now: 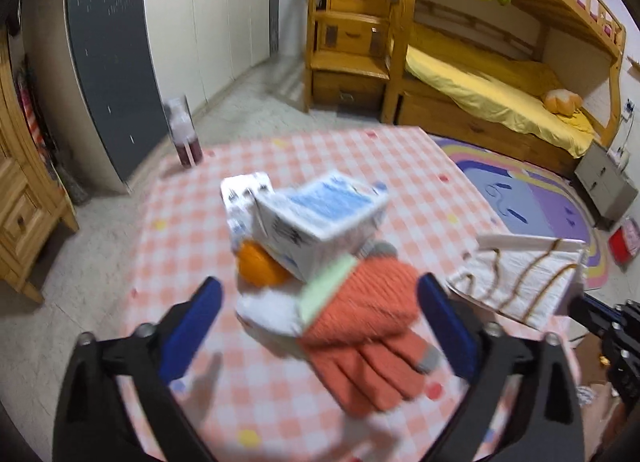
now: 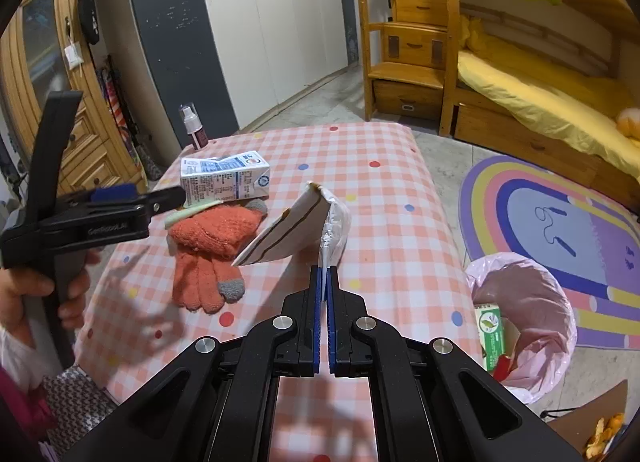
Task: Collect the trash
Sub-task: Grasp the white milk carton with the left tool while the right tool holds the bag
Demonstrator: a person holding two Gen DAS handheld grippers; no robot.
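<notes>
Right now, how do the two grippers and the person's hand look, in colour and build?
Both grippers, the left gripper and the right gripper, are matte black plastic frames with silver bolts and blue finger pads. The left one has a black pistol-style handle with faint embossed lettering. The bare left hand shows a white cuff.

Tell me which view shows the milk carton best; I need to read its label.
The right wrist view: the carton lies sharp and unobstructed on the table behind the glove, printed side showing. In the left wrist view the carton is nearer but motion-blurred, so its print is unreadable.
</notes>
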